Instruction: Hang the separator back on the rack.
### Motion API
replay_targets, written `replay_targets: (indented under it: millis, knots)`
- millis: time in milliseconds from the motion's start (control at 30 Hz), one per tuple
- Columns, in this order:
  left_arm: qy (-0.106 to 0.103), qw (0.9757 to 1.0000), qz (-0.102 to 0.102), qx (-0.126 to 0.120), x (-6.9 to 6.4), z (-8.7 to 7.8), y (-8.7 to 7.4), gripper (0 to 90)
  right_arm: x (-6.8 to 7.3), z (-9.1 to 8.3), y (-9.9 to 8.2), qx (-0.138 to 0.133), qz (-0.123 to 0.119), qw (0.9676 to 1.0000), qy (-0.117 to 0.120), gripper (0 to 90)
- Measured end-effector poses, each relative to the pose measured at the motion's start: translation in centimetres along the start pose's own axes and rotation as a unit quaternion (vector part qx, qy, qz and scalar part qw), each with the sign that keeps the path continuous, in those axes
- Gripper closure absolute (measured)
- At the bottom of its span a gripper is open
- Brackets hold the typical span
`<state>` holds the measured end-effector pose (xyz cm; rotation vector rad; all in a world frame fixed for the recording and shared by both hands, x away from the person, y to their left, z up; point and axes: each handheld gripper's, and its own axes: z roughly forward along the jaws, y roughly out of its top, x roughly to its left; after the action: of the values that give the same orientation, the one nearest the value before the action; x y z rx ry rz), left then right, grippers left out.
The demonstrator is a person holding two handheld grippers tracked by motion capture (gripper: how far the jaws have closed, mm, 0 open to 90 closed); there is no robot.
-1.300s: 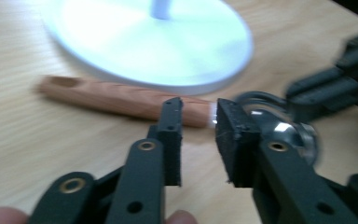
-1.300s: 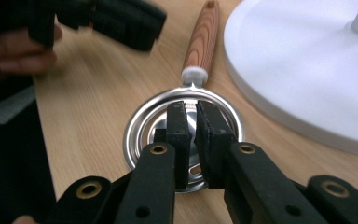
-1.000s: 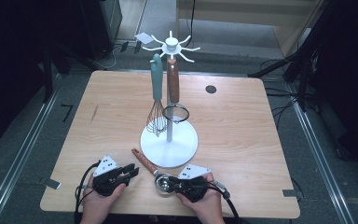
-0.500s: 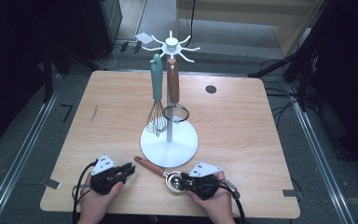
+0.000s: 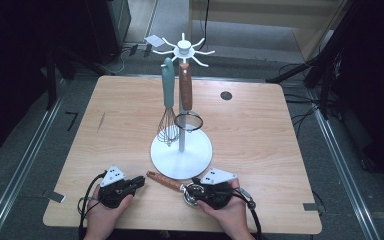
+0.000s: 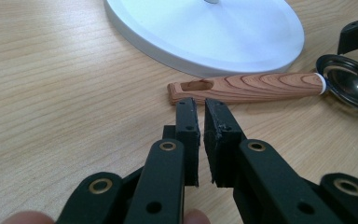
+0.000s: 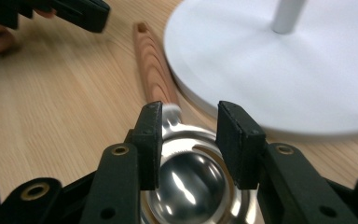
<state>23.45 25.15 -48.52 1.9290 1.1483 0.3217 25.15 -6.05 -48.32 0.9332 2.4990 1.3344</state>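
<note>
Steel bowl and wooden handle make the ladle (image 5: 172, 182) an uneven thing to handle: I judge it stiff throughout, head-heavy at the polished bowl (image 7: 191, 184), and light and grippy along the grained handle (image 6: 247, 87). It lies flat on the table (image 5: 260, 130) just in front of the white stand base (image 5: 181, 152), nearly touching that base's near rim, with the handle pointing away to the base's left and the bowl toward its right. The right gripper (image 7: 189, 140) sits over the bowl's rim; its jaws have just been opening and stand a moderate gap apart, with the neck and rim between them but the pads not pressing, so nothing is gripped. The left gripper (image 6: 202, 114), near the handle's slotted end on the base's left, has just been closing and its jaws are all but together on nothing. Smooth curved steel would likely slip between flat pads, so the better hold is across the wood near the white collar, close to the bowl's weight, leaving the slotted end free for a hook above the base.
</note>
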Motion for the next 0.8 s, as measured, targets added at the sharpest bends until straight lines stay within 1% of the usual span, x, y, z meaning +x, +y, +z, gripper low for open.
replay_targets:
  millis: [67,133,200,233,400,467,533,633,800]
  knots:
    - [0.001,1.0,0.0,-0.001,0.1,-0.1,0.0,83.9,0.3,0.9,0.5,0.015,-0.008,0.9998,0.007,60.9]
    - [0.001,1.0,-0.003,-0.002,0.2,-0.1,0.0,83.1,0.4,1.6,0.8,0.025,-0.01,0.9995,0.014,59.2]
    - [0.0,1.0,-0.005,-0.004,0.3,-0.2,0.0,82.1,0.5,2.3,0.9,0.037,-0.013,0.9991,0.014,58.3]
    - [0.001,1.0,-0.004,-0.005,0.4,-0.2,0.0,81.7,0.5,2.5,0.9,0.041,-0.017,0.9989,0.015,58.3]
    - [-0.001,1.0,-0.006,-0.007,0.4,-0.2,-0.1,79.4,0.7,3.3,0.9,0.053,-0.037,0.9978,0.013,65.9]
    - [-0.001,0.9999,-0.006,-0.008,0.5,-0.3,0.0,77.9,0.7,3.3,0.8,0.055,-0.044,0.9972,0.022,69.9]
    - [-0.002,0.9999,-0.007,-0.012,0.5,-0.3,0.0,76.4,0.8,3.3,0.8,0.056,-0.06,0.9964,0.021,70.1]
    - [-0.003,0.9999,-0.008,-0.012,0.6,-0.4,0.0,75.2,1.0,3.1,0.7,0.058,-0.068,0.9958,0.023,70.3]
    - [-0.002,0.9999,-0.007,-0.011,0.6,-0.5,-0.1,76.5,1.7,2.7,0.1,0.057,-0.088,0.9936,0.041,70.3]
